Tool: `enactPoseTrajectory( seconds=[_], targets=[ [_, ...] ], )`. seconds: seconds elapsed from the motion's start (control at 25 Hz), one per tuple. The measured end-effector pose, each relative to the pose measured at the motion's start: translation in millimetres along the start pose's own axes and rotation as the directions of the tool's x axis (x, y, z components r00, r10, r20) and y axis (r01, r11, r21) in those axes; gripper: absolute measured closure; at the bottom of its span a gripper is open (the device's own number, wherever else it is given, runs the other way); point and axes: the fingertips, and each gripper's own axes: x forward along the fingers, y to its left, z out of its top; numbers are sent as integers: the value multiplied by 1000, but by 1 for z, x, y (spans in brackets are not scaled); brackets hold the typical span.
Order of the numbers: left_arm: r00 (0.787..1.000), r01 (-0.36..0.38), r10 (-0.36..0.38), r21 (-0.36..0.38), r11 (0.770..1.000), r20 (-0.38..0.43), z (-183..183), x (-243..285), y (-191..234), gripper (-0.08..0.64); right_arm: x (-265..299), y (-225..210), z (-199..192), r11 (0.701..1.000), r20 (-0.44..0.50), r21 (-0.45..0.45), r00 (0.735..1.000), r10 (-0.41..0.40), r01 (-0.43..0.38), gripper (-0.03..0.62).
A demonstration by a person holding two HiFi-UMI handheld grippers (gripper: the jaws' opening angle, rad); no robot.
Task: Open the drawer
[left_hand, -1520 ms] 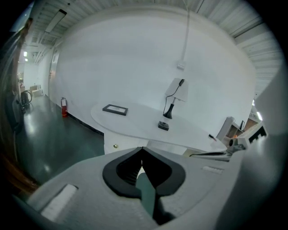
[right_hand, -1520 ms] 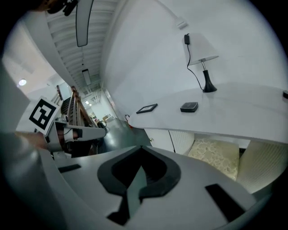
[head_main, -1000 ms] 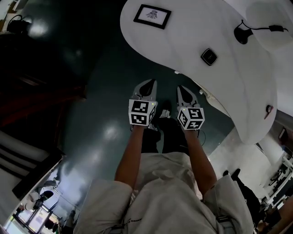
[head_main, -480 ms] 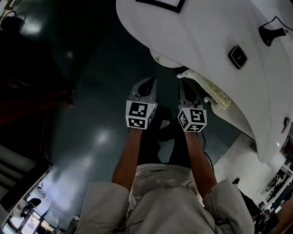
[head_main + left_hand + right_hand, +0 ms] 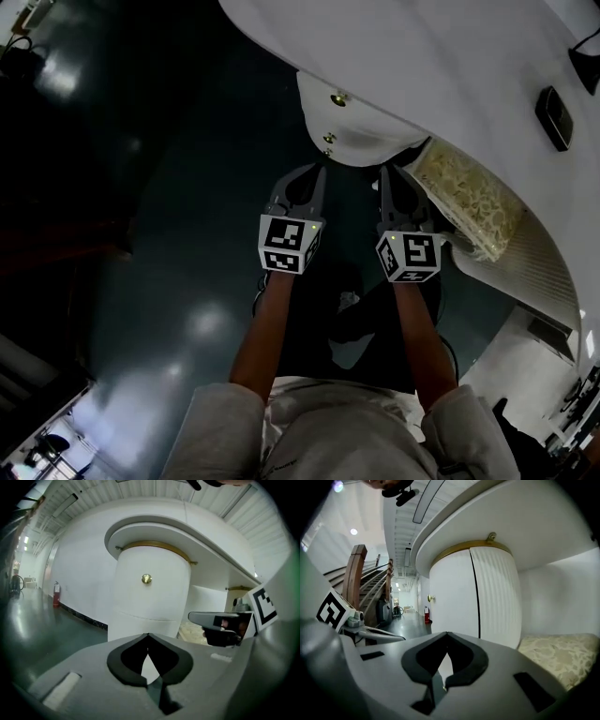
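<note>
White covers both the surface [image 5: 422, 56] and the rounded drawer unit [image 5: 361, 141] beneath it. From the head view, the unit stands at twelve o'clock from our two hand-held grippers, close ahead of their tips. We count two brass knobs on it, the far knob [image 5: 338, 98] at twelve o'clock of the near knob [image 5: 329, 138].

The left hand-held gripper [image 5: 312, 173] has its jaws together with nothing between them. The right hand-held gripper [image 5: 391, 175] is likewise closed and empty. Each carries one marker cube, two in all: the left cube [image 5: 284, 246] and the right cube [image 5: 412, 256].

In the left gripper view, the drawer [image 5: 152, 597] sits flush in the unit at twelve o'clock above the closed tips, and only one knob shows there.

One pale patterned pad [image 5: 469, 202] lies at two o'clock of the right hand-held gripper, under the surface. One red fire extinguisher [image 5: 56, 595] stands against the wall at nine o'clock in the left gripper view. A dark glossy floor [image 5: 169, 281] spreads below our two bare forearms.
</note>
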Motion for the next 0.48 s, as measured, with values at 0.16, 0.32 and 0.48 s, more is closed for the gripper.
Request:
enactPoseTrajectory(
  seconds=[0.16, 0.32, 0.48],
  targets=[
    [999, 14, -18, 79, 997, 47, -17, 28, 15, 551, 19, -10, -11, 999, 76, -44, 997, -18, 21, 577],
    [997, 31, -41, 158, 987, 59, -31, 46, 21, 551, 26, -17, -18, 996, 111, -71, 993, -36, 44, 577],
    [998, 10, -22, 182, 983, 62, -42, 63, 31, 551, 30, -29, -21, 998, 115, -8, 991, -62, 64, 577]
  ],
)
